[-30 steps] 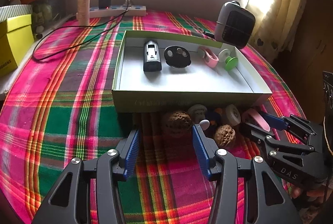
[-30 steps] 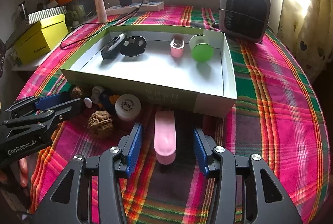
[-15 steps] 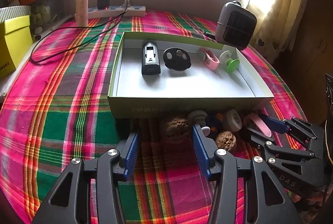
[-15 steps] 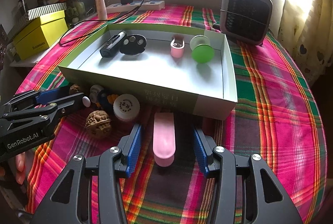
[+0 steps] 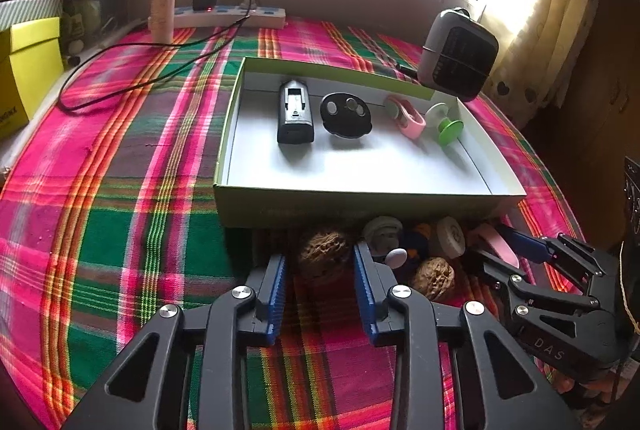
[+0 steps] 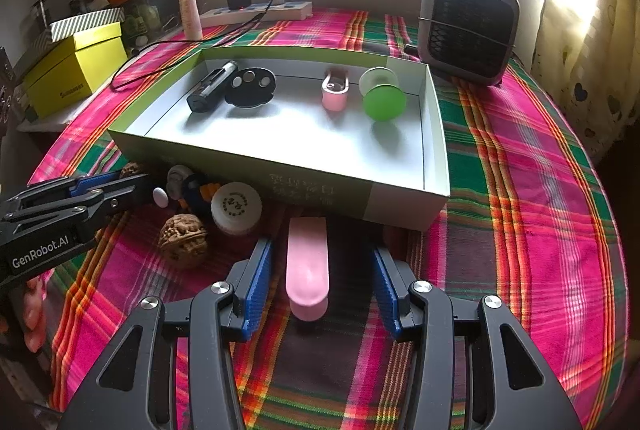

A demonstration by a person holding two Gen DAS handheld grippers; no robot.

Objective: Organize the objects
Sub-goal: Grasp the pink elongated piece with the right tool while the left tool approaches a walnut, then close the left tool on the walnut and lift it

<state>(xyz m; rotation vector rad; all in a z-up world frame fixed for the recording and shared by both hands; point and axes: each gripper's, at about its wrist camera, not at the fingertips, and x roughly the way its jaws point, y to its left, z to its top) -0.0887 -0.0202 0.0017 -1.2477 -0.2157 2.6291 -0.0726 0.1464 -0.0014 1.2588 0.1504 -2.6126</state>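
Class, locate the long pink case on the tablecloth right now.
In the right wrist view the pink case lies between the open right gripper jaws, just before the box front wall.

Both low, near, facing tray [image 5: 360, 208]

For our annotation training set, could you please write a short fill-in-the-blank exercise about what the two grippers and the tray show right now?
1. The left gripper brackets a ____ with open jaws.
2. Between the right gripper's fingers lies a ____ oblong case.
3. The tray holds ____ items.
4. The white bottle cap sits ____ the tray.

Missing words: walnut; pink; four; outside
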